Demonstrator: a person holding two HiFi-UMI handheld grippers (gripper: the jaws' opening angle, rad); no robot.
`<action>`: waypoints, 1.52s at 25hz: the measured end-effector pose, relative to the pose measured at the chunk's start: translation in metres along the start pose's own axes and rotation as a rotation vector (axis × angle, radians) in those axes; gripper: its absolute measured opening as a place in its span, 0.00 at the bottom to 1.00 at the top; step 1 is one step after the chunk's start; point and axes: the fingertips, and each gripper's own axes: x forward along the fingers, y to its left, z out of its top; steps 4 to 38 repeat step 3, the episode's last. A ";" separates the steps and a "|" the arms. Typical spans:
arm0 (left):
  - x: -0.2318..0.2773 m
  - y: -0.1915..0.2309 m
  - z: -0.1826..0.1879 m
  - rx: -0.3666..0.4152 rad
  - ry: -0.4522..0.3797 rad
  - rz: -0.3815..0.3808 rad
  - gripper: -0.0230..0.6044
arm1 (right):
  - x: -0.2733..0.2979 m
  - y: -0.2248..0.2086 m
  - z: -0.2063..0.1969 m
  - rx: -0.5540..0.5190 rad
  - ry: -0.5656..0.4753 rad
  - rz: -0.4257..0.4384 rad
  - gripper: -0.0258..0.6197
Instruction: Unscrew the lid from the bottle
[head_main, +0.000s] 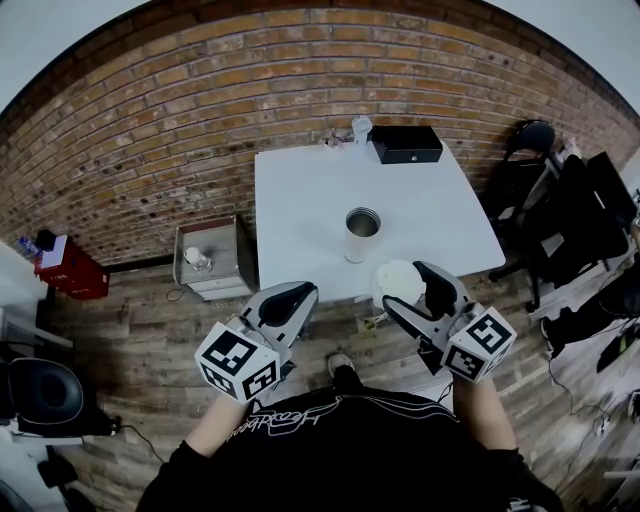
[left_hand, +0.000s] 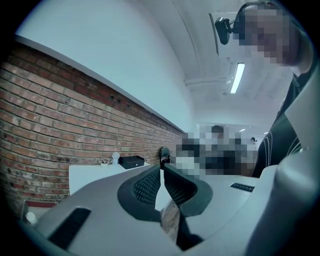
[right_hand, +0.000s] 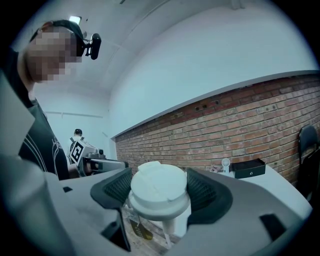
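While the head view looks steeply down, what does the right hand-held gripper (head_main: 404, 287) carry? (Auditor)

It is grasping the lid (right_hand: 159, 189), a white round cap. Its own view shows the ribbed pads pressed against the cap's two sides, jaws spread wide around it. (Inspector)

Where does that put the lid in the frame? (Auditor)

Lower right of centre in the head view, at the near edge of the surface (head_main: 300, 200). It is off the bottle (head_main: 361, 234) and clear of it, below and to the right. (Inspector)

And the bottle itself? (Auditor)

Upright at the centre of the frame, on the white surface, mouth open and uncovered. Neither hand-held gripper touches it. (Inspector)

State of the left hand-held gripper (head_main: 303, 291)? (Auditor)

Clenched. Its own view shows the two meshed pads meeting tip to tip, with nothing between them. It sits at lower left of centre, over the wooden floor just short of the surface's near edge. (Inspector)

Anything else on the surface? (Auditor)

A black box (head_main: 406, 144) at the top edge, against the brick wall (head_main: 200, 100), with a small white item (head_main: 361, 127) just to its left. A low cabinet (head_main: 215, 258) stands on the floor to the left of the surface. (Inspector)
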 end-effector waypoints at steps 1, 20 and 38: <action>0.003 0.002 0.001 0.001 0.001 0.001 0.11 | 0.001 -0.003 0.002 -0.001 -0.002 -0.001 0.57; 0.008 0.006 0.004 0.004 0.003 0.002 0.11 | 0.004 -0.009 0.005 -0.003 -0.006 -0.002 0.57; 0.008 0.006 0.004 0.004 0.003 0.002 0.11 | 0.004 -0.009 0.005 -0.003 -0.006 -0.002 0.57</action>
